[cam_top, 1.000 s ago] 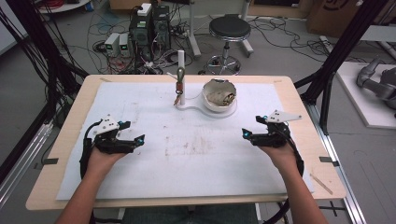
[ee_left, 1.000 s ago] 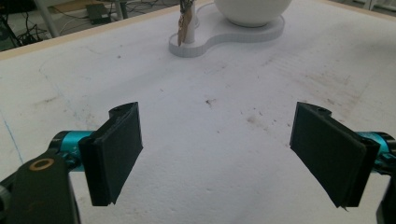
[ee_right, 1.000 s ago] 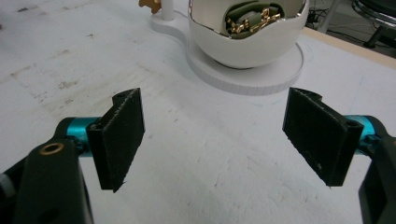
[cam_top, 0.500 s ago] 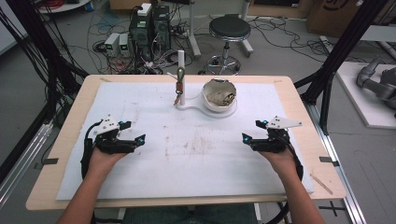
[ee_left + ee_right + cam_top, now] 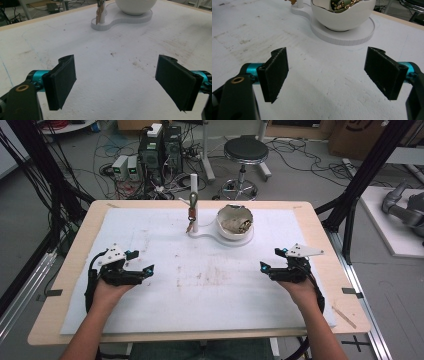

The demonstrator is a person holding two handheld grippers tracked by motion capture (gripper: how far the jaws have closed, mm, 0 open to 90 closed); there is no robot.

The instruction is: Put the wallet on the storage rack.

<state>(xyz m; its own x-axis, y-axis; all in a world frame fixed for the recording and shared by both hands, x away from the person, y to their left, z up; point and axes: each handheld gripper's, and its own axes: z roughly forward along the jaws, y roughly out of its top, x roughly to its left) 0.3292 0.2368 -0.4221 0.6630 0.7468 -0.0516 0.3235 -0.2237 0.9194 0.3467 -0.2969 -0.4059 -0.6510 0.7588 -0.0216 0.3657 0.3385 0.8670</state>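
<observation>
Bowl (image 5: 234, 222) sits far-centre on the counter (image 5: 65, 270), on its base; post (image 5: 193, 202) w/ hook stands just left of it on the same base. Left tool (image 5: 141, 265) near-left, right tool (image 5: 271, 261) near-right, well apart, both nearer than bowl.

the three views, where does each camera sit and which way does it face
High view: above the person's side, looking forward and down on the white-covered table; both forearms, left gripper, right gripper.
Left gripper view: on the left gripper, facing the white round bowl.
Right gripper view: on the right gripper, facing the bowl.
Shared: bowl, white post stand.
</observation>
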